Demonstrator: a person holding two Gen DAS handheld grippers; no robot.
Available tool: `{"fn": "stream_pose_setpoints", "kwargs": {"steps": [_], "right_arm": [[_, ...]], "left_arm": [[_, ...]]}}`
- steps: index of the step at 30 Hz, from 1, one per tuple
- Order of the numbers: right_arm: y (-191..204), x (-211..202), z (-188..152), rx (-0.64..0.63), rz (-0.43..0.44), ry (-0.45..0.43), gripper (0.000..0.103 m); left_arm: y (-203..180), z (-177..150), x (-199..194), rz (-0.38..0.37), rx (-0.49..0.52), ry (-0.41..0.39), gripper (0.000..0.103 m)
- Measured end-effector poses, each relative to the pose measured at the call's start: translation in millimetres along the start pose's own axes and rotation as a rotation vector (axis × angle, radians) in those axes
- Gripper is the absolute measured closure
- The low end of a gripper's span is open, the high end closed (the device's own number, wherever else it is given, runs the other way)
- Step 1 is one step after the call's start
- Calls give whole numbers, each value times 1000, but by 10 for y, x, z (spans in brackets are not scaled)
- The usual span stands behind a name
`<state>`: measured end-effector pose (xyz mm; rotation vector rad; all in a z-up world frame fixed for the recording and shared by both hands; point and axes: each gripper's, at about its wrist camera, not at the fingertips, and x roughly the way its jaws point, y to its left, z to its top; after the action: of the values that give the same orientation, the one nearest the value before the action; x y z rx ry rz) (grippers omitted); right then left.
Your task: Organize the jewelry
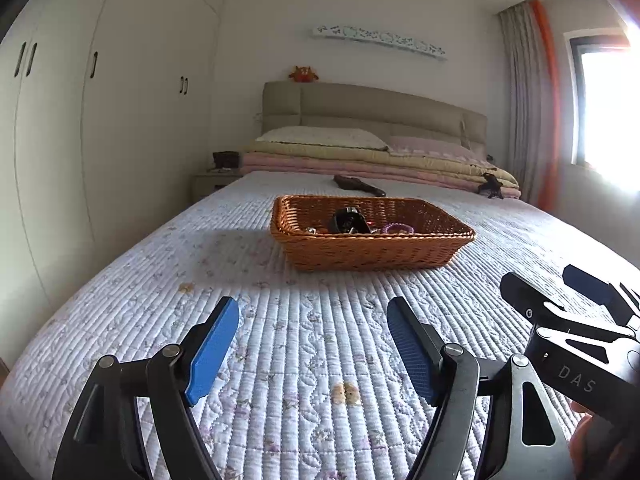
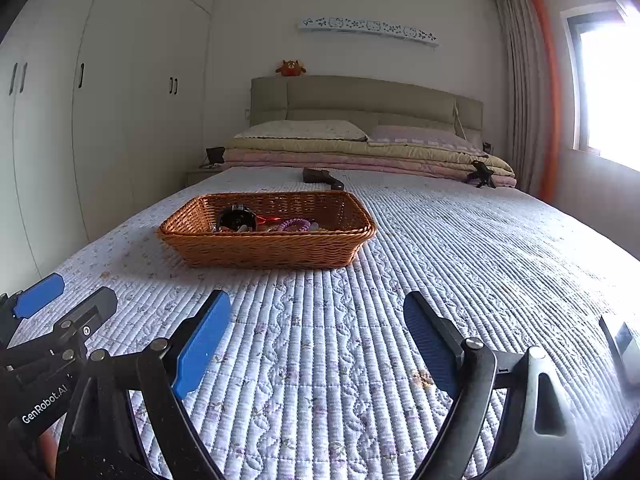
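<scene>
A bedroom, seen from two grippers held low over a quilted bed [image 1: 280,360]. A shallow wicker basket [image 1: 372,254] sits on the quilt ahead of both, nearer the foot than the pillows. Inside it lies a small heap of jewelry [image 2: 264,224]: a round black piece that may be a watch, a purple coiled band, a thin red strand and some pale bits too small to name.

The left gripper [image 1: 312,344] and the right gripper [image 2: 318,342] hover side by side just above the quilt, both aimed at the basket, both with blue-padded jaws spread wide and holding nothing. Each shows at the edge of the other's view. Part of a hand shows behind each handle.

The jewelry already lies gathered in the basket. This fits two stages: pieces collected there and the job near its end, or a mixed heap waiting to be sorted out. The pictures do not settle which. No loose jewelry shows on the quilt near the grippers. Two dark objects lie farther up the bed by the folded blankets; what they are cannot be told.
</scene>
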<state>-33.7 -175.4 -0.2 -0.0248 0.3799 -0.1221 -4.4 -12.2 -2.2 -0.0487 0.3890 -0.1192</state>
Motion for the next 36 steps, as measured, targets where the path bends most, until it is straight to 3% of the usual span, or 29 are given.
{"fn": "stream_pose_setpoints", "kwargs": {"steps": [7, 36], "right_arm": [[-13, 26, 1, 14, -3, 11, 5], [-5, 63, -4, 30, -6, 23, 4]], "left_arm": [[25, 5, -7, -8, -9, -5, 23], [25, 5, 55, 9, -20, 24, 23]]}}
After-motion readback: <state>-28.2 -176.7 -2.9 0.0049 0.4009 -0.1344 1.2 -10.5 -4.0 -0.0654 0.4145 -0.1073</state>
